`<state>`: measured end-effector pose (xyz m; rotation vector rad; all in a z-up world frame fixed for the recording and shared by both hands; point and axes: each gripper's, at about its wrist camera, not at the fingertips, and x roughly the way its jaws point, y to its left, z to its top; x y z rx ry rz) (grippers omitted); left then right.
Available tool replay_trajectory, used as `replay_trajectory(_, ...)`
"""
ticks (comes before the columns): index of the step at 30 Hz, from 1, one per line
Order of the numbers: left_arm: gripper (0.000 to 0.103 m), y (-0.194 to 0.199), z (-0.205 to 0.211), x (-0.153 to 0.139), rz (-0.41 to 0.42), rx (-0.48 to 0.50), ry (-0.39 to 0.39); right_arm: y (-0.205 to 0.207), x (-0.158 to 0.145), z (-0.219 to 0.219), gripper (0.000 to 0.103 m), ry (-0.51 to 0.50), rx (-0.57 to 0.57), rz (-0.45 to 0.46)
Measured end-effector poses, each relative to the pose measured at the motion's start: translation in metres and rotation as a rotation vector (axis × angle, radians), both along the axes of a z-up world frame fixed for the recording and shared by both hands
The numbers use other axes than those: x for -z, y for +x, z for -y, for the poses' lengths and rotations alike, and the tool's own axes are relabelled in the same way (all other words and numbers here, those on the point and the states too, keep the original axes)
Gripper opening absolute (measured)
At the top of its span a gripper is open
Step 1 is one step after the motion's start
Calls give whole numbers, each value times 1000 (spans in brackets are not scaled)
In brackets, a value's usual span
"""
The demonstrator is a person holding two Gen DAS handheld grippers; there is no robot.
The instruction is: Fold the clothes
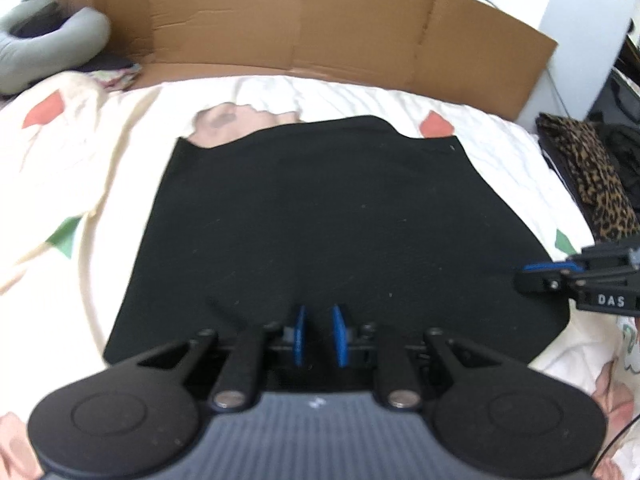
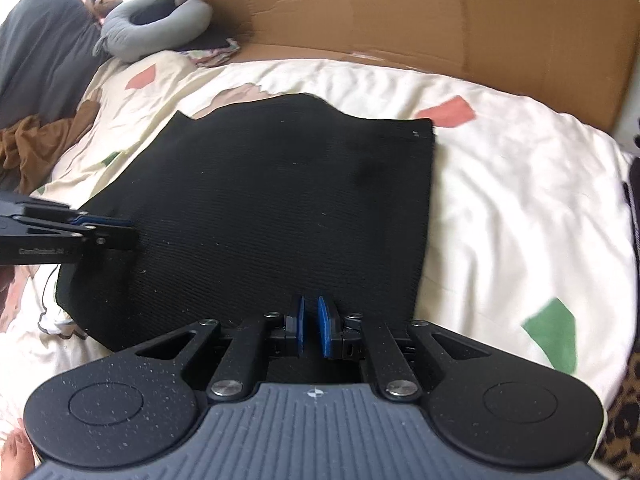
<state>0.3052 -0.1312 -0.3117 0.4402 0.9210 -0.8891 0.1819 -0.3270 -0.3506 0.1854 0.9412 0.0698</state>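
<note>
A bed (image 1: 352, 96) covered by a cream duvet with red, green and pink patches fills both views, and along its far edge stands a flattened cardboard sheet (image 1: 304, 24) propped upright like a wall. A black garment (image 1: 332, 220) lies spread flat on the middle of the bed, its near hem reaching toward the near edge and its far edge cut with a curved notch at each upper corner; the fabric looks smooth, with fine ribbing visible in the right wrist view. At the far left corner of the bed sit a dark grey pillow (image 2: 36, 52) and a grey ring-shaped cushion (image 2: 156, 20), with a brown crumpled cloth (image 2: 36, 144) lying at the left edge below them. Off the right edge of the bed a leopard-print fabric (image 1: 596, 176) rests on a dark pile. The left hand-held gripper (image 1: 319, 336) hovers over the near hem of the garment, its blue pads a narrow gap apart with nothing between them. The right hand-held gripper (image 2: 311, 330) sits over the near right part of the garment, its blue pads likewise narrowly parted and empty. No container with contents is visible.
</note>
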Motion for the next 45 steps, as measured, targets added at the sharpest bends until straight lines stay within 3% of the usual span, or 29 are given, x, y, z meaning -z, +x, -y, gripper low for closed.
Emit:
replay_trajectory(6, 18, -23, -7, -12, -12, 1, -32, -16, -17, -6, 20, 15, -15, 48)
replay_trajectory(11, 18, -53, -4, -12, -22, 64, -58, -23, -19, -26, 27, -1, -84, 61)
replay_trajectory(20, 19, -77, 1, 15, -66, 143, 8, -29, 4, -48, 27, -43, -152, 13)
replay_trajectory(28, 18, -62, -16, 13, -47, 73, 25, -35, 13, -11, 26, -49, -23, -23)
replay_trajectory(37, 18, -45, -43, -4, -14, -15, 28, -53, 9, 9, 25, -70, 38, -37)
replay_trajectory(45, 20, -30, -76, -32, 14, -117, 9, -62, 0, 21, 26, 54, 118, -47)
